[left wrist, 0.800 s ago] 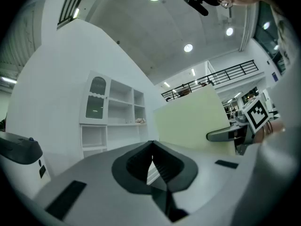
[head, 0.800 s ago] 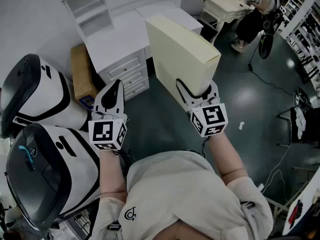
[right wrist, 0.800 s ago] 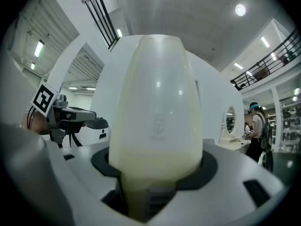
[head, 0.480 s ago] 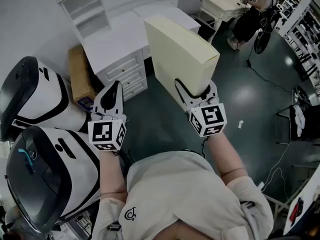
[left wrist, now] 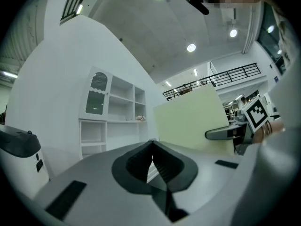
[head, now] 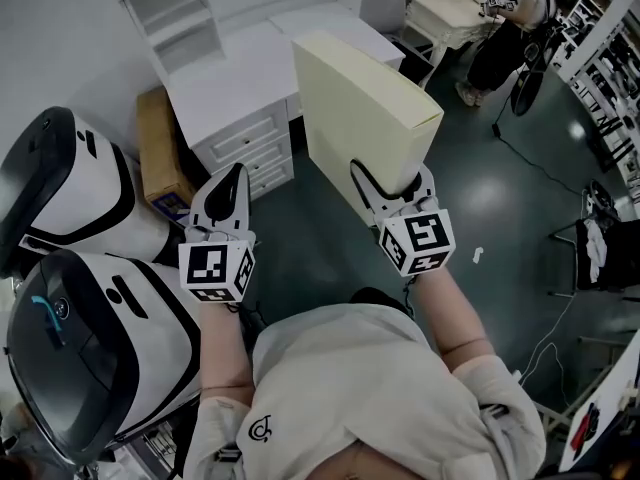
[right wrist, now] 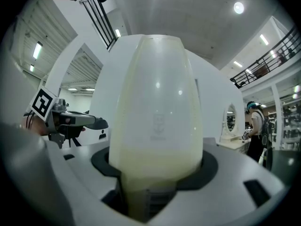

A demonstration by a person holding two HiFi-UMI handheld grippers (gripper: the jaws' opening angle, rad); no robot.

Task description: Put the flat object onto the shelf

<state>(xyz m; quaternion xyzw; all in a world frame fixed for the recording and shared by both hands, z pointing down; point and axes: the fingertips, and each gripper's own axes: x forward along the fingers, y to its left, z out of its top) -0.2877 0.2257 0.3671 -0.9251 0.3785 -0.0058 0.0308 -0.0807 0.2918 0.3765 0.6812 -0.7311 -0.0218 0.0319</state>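
A flat cream-coloured box stands on edge in the air, held at its near end by my right gripper, whose jaws are shut on it. In the right gripper view the box fills the gap between the jaws. My left gripper hovers beside it to the left, shut and empty; in its own view the jaws meet with only a sliver between them. The white shelf unit stands at the far left above a white desk, and shows ahead as shelf in the left gripper view.
Two large white-and-black machine housings crowd the left. A cardboard box leans beside the drawer cabinet. A person stands at another desk far right. Dark floor lies to the right.
The view shifted slightly; both grippers and the box have held nearly the same pose.
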